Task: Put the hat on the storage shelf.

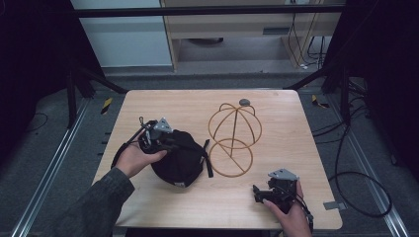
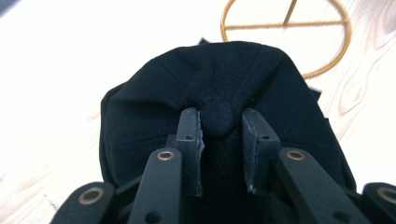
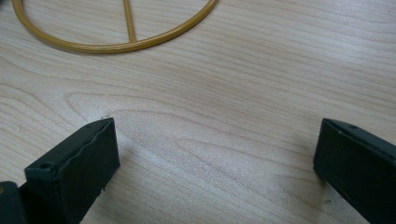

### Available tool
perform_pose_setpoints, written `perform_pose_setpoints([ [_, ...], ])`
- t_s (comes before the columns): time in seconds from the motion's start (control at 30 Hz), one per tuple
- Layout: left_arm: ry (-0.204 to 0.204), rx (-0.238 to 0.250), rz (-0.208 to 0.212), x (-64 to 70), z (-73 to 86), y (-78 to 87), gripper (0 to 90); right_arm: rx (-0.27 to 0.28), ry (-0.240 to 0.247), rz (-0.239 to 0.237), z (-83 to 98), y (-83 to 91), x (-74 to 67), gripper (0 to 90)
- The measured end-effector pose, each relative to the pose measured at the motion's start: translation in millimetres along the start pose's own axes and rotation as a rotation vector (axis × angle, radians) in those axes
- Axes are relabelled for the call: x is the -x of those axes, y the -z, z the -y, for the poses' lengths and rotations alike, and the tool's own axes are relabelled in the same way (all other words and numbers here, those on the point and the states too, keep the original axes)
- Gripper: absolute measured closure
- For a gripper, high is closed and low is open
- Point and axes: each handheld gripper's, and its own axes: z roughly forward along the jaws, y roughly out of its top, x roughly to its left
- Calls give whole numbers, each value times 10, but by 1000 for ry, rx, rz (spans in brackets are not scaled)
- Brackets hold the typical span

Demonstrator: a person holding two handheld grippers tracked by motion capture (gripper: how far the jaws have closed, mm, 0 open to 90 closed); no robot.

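The black fabric baseball cap (image 1: 179, 159) sits crown-up on the pale wooden table (image 1: 148, 103), toward the person's left side, just beside the gold wire hat stand (image 1: 233, 137) at the middle of the tabletop. The left gripper (image 1: 157, 137) has its jaws astride the small cloth-covered button (image 2: 217, 117) at the very top of the crown. In the left gripper view the two pads stand close on either side of that button with folds of cloth gathered between them; they look pinched on it, though a sliver of gap on one side leaves me unsure how firm the hold is. Taking the cap by its top makes sense to me: it hangs evenly from that point, and the open underside would face down, ready to drop over the domed cage of the stand.

The stand itself rests on its round base ring (image 1: 231, 158), dome toward the far edge, with a small grey pebble-like object (image 1: 244, 102) just behind it.

The right gripper (image 1: 264, 193) waits low near the front right corner of the table, well apart from the cap, jaws spread wide over bare wood with nothing between them. Its view takes in the stand's ring, so I judge it is kept free to steady the stand if it should slide.
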Motion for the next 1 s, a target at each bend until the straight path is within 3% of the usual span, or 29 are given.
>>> perform_pose_setpoints([
  [0.1,12,54,-5,13,-26,140,712,1,0,-1,0,-1,0,4],
  [0.4,21,100,-5,5,-73,293,725,2,0,-1,0,-2,0,4],
  [0.57,17,141,-4,21,-230,446,728,0,0,0,0,0,0,3],
  [0.83,-32,149,-23,49,-474,630,728,0,0,0,0,0,0,3],
  [1.0,-43,162,-37,71,-566,746,728,0,-3,-3,-1,1,-2,4],
])
